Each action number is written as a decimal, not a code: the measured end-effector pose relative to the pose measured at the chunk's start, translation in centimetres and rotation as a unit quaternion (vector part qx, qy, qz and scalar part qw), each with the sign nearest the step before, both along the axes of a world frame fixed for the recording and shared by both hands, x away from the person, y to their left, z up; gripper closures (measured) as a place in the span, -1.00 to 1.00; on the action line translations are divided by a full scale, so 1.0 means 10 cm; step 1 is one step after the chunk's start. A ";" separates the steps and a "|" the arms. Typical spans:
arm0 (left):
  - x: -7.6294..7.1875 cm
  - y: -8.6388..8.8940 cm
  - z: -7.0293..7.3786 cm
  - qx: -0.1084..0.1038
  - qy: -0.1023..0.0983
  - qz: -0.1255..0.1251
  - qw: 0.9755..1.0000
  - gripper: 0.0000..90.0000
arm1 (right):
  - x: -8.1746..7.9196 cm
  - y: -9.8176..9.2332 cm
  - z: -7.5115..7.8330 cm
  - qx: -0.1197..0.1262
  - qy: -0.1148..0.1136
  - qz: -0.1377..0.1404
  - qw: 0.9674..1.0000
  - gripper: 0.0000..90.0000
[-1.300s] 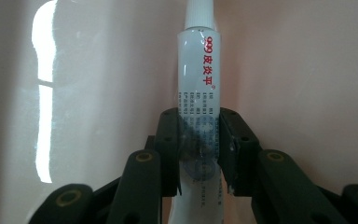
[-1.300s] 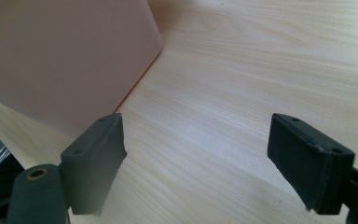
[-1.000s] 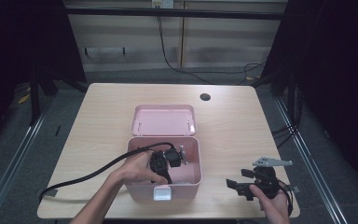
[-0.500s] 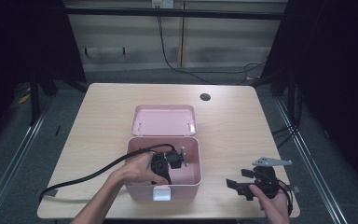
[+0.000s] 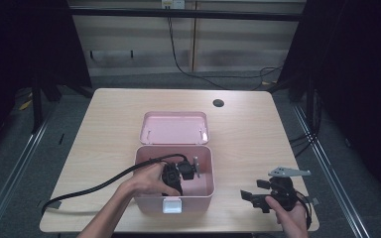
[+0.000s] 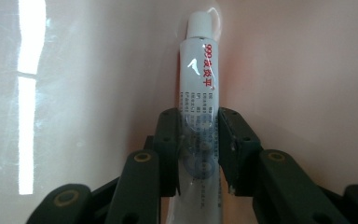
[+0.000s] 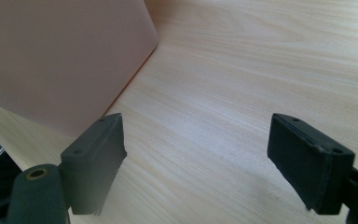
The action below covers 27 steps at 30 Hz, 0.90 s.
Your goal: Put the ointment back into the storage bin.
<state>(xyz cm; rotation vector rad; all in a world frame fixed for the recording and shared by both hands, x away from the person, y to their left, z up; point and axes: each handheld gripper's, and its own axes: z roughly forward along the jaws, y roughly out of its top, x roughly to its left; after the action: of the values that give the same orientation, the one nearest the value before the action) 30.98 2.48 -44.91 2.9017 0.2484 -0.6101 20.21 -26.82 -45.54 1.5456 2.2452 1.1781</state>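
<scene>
A pink box stands open on the wooden table, its lid laid back. My left gripper reaches down inside the box. In the left gripper view its pads press on both sides of a white tube with red print and a white cap, which lies against the pink inner wall. My left gripper is shut on that tube. My right gripper rests low over the table to the right of the box, open. Its jaws stand wide apart over bare wood, with the box's outer wall at the left.
A black cable trails from the left gripper across the table's left front to its edge. A small dark round hole sits near the table's far edge. Dark floor and metal rails surround the table.
</scene>
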 end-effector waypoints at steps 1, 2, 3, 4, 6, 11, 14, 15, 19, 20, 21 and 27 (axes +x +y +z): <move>0.00 0.00 0.00 0.000 -0.002 0.003 1.000 0.55 | 0.00 0.00 0.00 0.000 0.002 -0.001 1.000 -0.58; 0.01 0.00 0.01 -0.008 -0.004 0.010 1.000 0.56 | 0.00 0.00 0.00 0.000 0.002 -0.002 1.000 -0.58; 0.02 0.01 0.02 -0.013 0.002 0.009 1.000 0.58 | 0.00 0.00 0.00 0.000 0.001 -0.001 1.000 -0.58; 0.02 0.01 0.04 -0.020 0.005 0.007 1.000 0.57 | 0.00 0.00 0.00 0.000 0.000 0.000 1.000 -0.58; 0.04 0.02 0.06 -0.023 -0.008 0.019 1.000 0.60 | 0.00 0.00 0.00 0.000 0.002 -0.001 1.000 -0.58; 0.07 0.03 0.10 -0.034 -0.010 0.033 0.999 0.58 | 0.00 0.00 0.00 0.000 0.001 -0.001 1.000 -0.58; 0.07 0.05 0.15 -0.035 -0.006 0.040 0.999 0.58 | 0.00 0.00 0.00 0.000 0.002 -0.002 1.000 -0.58; 0.07 0.05 0.15 -0.035 -0.006 0.040 0.999 0.58 | 0.00 0.00 0.00 0.000 0.002 -0.001 1.000 -0.58; 0.06 0.07 0.23 -0.041 -0.013 0.044 0.998 0.56 | 0.00 0.00 0.00 0.000 0.001 0.000 1.000 -0.58; 0.06 0.08 0.25 -0.039 -0.021 0.051 0.998 0.56 | 0.00 0.00 0.00 0.000 0.001 0.000 1.000 -0.58; 0.05 0.08 0.28 -0.038 -0.028 0.054 0.997 0.54 | 0.00 0.00 0.00 -0.001 0.000 0.000 1.000 -0.58; 0.06 0.13 0.38 -0.047 -0.038 0.052 0.997 0.48 | 0.00 0.00 0.00 -0.001 0.001 0.001 1.000 -0.58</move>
<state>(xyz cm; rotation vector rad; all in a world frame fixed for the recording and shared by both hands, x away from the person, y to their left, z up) 31.53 3.82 -41.12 2.7940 0.3497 -0.4799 20.23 -26.77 -45.53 1.5457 2.2484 1.1761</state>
